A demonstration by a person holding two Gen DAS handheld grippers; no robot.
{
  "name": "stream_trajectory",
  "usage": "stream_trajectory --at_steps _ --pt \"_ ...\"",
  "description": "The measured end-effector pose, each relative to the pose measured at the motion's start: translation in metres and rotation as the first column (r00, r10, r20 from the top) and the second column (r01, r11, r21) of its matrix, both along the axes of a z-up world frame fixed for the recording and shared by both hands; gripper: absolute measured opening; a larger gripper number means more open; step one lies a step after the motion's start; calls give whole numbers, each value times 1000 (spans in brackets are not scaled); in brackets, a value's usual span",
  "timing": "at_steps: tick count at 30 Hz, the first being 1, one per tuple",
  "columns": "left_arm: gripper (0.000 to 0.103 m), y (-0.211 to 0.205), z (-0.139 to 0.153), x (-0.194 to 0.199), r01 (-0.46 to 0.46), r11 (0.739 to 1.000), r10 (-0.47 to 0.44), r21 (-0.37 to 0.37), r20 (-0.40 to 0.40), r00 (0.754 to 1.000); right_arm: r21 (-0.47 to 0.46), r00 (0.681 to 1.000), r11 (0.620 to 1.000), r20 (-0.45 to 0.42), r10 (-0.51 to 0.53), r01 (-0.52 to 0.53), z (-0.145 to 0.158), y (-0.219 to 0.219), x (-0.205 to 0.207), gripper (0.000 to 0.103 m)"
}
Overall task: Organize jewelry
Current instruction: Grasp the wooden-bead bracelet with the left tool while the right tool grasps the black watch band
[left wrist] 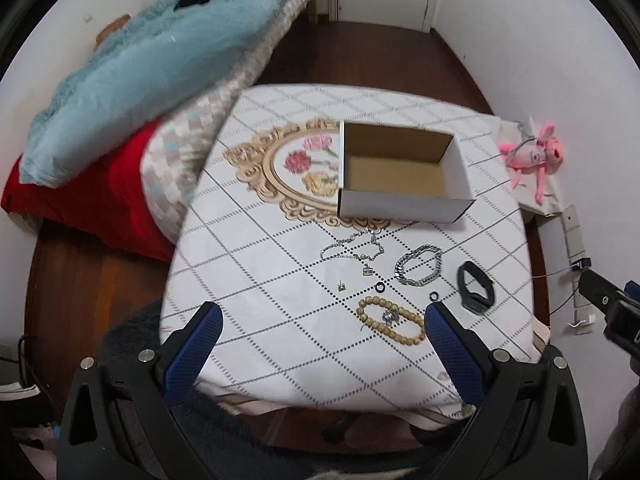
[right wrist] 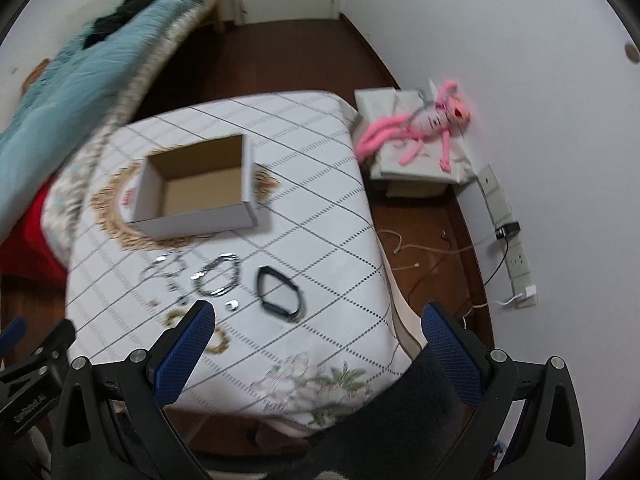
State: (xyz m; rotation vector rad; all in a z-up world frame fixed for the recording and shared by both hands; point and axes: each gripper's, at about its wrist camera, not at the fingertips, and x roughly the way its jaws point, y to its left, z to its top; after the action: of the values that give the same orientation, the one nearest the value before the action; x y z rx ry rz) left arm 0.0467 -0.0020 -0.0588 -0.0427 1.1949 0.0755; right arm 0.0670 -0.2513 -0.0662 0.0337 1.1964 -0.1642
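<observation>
An empty open cardboard box [left wrist: 400, 196] [right wrist: 192, 224] stands on the white cloth-covered table [left wrist: 256, 280]. In front of it lie a thin silver necklace [left wrist: 352, 248], a silver chain bracelet [left wrist: 418, 266] [right wrist: 218, 276], a black band [left wrist: 476, 288] [right wrist: 282, 292], a tan bead bracelet [left wrist: 390, 320], two small black rings [left wrist: 379, 288] and an earring [left wrist: 341, 286]. My left gripper [left wrist: 322, 316] is open and empty above the table's near edge. My right gripper [right wrist: 320, 316] is open and empty, near the black band.
A blue blanket [left wrist: 152, 56] and a red cloth [left wrist: 88, 196] lie on the bed at left. A pink plush toy [right wrist: 416, 128] lies on a box by the right wall. Cables and a power strip [right wrist: 516, 256] lie on the wooden floor.
</observation>
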Motion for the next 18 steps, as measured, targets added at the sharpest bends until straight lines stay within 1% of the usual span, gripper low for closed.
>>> stream_trajectory --at_steps 3,4,6,8,10,11,12,13,14,15,16,18 --pt "102 -1 -33 13 4 1000 -4 -4 -39 999 -3 998 1000 -58 -22 22 -43 -11 19 101" --pt "102 -2 -46 18 8 1000 -8 -4 -62 998 -7 997 1000 -75 -24 24 -55 -13 23 98" --pt "102 -5 -67 24 21 999 -24 -28 -104 994 -4 995 1000 -97 -27 27 -86 -17 32 91" --pt "102 -6 -87 26 23 999 -27 -37 -134 991 4 991 1000 -134 -23 24 -114 -18 38 77" --pt "95 -4 -109 28 18 998 -28 -59 -172 985 12 984 999 -174 -32 34 -145 -21 45 74" --pt "87 -5 -116 30 19 998 -31 -66 -190 981 19 983 999 -180 -34 38 -151 -22 47 70" --pt "82 -5 -124 30 21 997 -37 -76 -212 977 33 982 998 -186 -39 46 -161 -24 49 68" --pt "82 -6 -131 29 22 995 -43 -94 -231 972 45 981 998 -191 -40 50 -169 -24 49 64" --pt "82 -7 -136 28 24 994 -50 -110 -237 970 64 980 997 -195 -31 44 -175 -24 50 55" --pt "82 -8 -139 28 25 993 -53 -116 -240 969 83 979 996 -204 -24 41 -180 -24 50 50" --pt "82 -9 -144 27 28 992 -57 -123 -246 968 111 976 993 -218 -13 38 -188 -23 50 40" --pt "82 -12 -150 26 25 991 -59 -134 -255 965 110 980 994 -200 1 21 -189 -19 49 23"
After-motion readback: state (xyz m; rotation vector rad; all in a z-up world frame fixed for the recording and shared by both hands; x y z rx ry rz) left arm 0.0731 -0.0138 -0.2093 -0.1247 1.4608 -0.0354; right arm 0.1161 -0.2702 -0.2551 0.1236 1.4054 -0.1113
